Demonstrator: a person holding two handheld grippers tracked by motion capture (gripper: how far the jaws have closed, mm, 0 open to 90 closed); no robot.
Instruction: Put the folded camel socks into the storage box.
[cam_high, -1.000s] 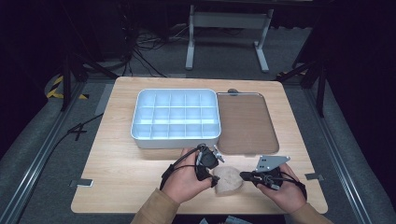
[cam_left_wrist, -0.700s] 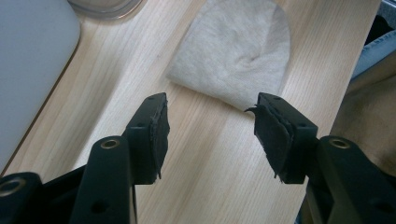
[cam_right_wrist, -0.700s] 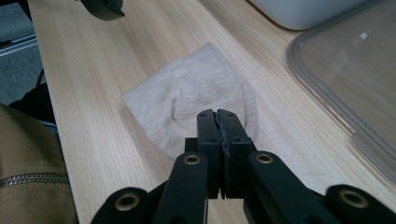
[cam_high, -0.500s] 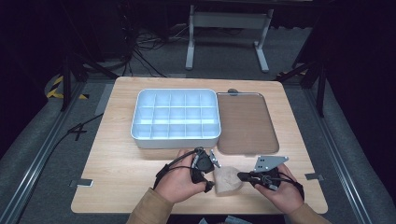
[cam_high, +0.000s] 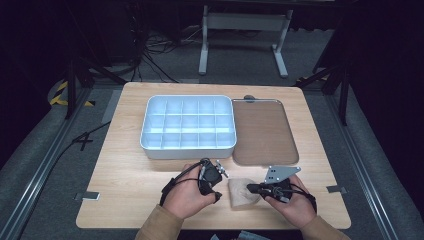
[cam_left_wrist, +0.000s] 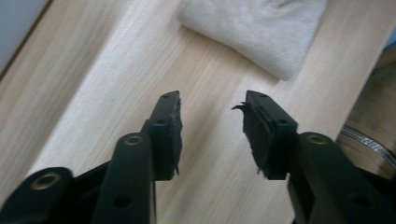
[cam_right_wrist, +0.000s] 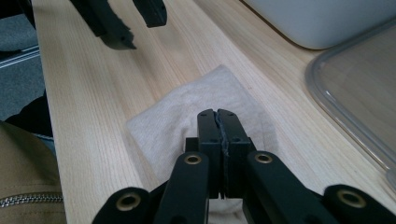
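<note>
One folded cloth (cam_high: 243, 193), two tongs: left (cam_left_wrist: 212, 122) apart, right (cam_right_wrist: 218, 122) closed.

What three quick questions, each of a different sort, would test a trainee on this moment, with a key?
1. True or false: the left claw grips the folded beige cloth.
2. Which thing lies directly right of the white compartment box?
3. The right claw is: A wide open, B shut, C clamped on the box wall.

Key
1. False. It is open short of the cloth; its jaws have just been closing, with nothing between them.
2. A clear plastic lid, lying flat.
3. B. It is shut, over the cloth.
</note>
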